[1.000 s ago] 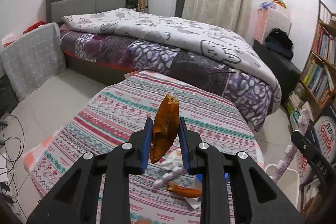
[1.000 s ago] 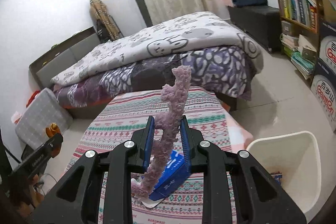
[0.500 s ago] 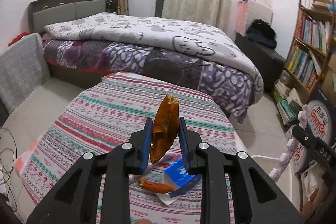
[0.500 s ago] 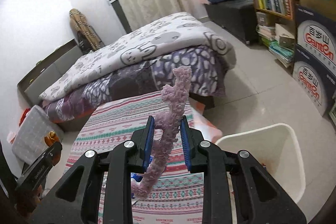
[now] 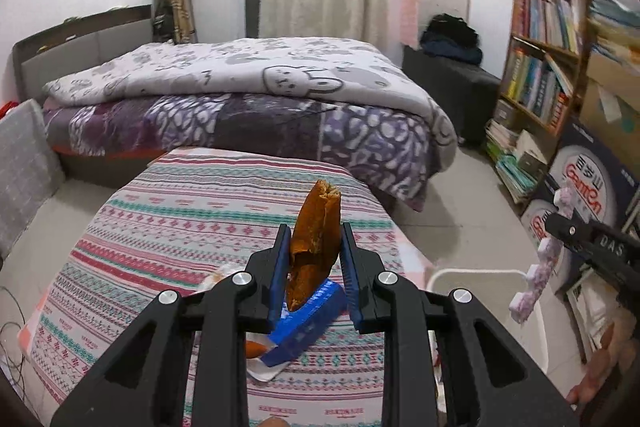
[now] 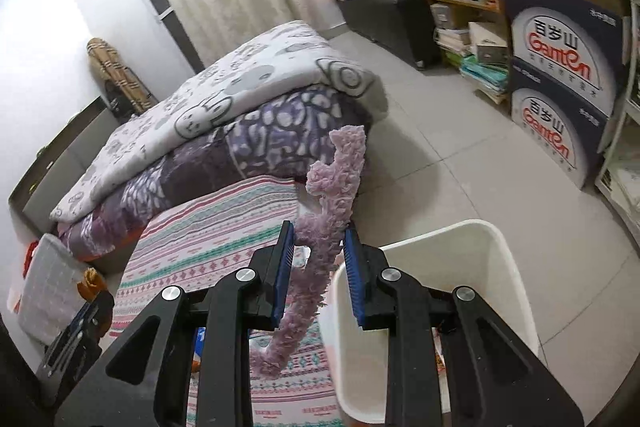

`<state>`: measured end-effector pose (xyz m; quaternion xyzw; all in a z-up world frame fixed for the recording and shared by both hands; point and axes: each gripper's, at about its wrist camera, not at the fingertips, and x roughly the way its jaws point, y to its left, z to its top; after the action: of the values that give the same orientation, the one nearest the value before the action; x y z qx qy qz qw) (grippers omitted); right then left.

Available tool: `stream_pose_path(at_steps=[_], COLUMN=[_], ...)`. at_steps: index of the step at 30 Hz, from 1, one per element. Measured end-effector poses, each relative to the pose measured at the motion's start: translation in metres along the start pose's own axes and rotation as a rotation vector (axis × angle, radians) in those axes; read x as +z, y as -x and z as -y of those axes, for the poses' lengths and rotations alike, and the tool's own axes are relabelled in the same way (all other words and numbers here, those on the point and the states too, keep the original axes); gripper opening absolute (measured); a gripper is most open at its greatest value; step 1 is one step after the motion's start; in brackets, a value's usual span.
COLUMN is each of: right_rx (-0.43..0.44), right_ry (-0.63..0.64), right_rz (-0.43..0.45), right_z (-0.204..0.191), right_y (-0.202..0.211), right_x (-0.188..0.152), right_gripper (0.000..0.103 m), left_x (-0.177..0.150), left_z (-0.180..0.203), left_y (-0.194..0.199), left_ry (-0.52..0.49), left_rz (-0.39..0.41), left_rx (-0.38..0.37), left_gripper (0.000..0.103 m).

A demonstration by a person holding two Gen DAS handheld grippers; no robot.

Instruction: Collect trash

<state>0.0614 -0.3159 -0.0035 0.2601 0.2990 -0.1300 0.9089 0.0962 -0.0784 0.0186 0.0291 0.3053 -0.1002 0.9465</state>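
My left gripper (image 5: 313,263) is shut on an orange-brown peel (image 5: 314,239) and holds it above the patterned table (image 5: 192,227). Under it lie a blue carton (image 5: 308,323) and another orange scrap (image 5: 255,348) on white paper. My right gripper (image 6: 320,259) is shut on a fuzzy purple strip (image 6: 328,227), which hangs down at the left rim of the white bin (image 6: 496,267). The right gripper with the strip (image 5: 536,275) also shows in the left wrist view, over the bin (image 5: 480,277). The left gripper (image 6: 86,301) shows at the lower left of the right wrist view.
A bed (image 5: 248,99) with a purple quilt stands beyond the table. A bookshelf (image 5: 552,39) and stacked water boxes (image 6: 560,75) line the right wall. Books lie stacked on the tiled floor (image 6: 480,155). A grey cushion (image 5: 24,163) leans at the left.
Both grippers have swung right toward the white bin with their loads still held. The bin now fills more of the right wrist view, and the purple strip is at its rim.
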Motion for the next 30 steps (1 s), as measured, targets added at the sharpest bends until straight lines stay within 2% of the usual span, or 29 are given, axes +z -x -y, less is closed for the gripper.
stream_pose_path(at_steps=[9, 11, 13, 19, 23, 30], right_rx=[-0.055, -0.07, -0.086, -0.126, -0.147, -0.173], right_ry=[-0.081, -0.102, -0.12, -0.171, -0.209, -0.236], right_rz=[0.002, -0.005, 0.0, 0.029, 0.041, 0.052], right_z=[0.037, 0.046, 0.053, 0.077, 0.093, 0.111], right_y=[0.007, 0.008, 0.01, 0.019, 0.024, 0.029], right_x=[0.008, 0.008, 0.009, 0.012, 0.013, 0.015], right_gripper=[0.027, 0.037, 0.052, 0.071, 0.077, 0.081], left_x=[-0.016, -0.02, -0.023, -0.033, -0.039, -0.046], left_z=[0.044, 0.053, 0.063, 0.089, 0.103, 0.121], left_y=[-0.009, -0.011, -0.012, -0.015, -0.018, -0.025], left_ry=[-0.083, -0.098, -0.113, -0.162, -0.186, -0.208], left_rz=[-0.046, -0.056, -0.067, -0.09, -0.106, -0.14], left_rx=[-0.085, -0.104, -0.123, -0.168, -0.192, -0.24], left_gripper=[0.025, 0.025, 0.025, 0.025, 0.025, 0.025])
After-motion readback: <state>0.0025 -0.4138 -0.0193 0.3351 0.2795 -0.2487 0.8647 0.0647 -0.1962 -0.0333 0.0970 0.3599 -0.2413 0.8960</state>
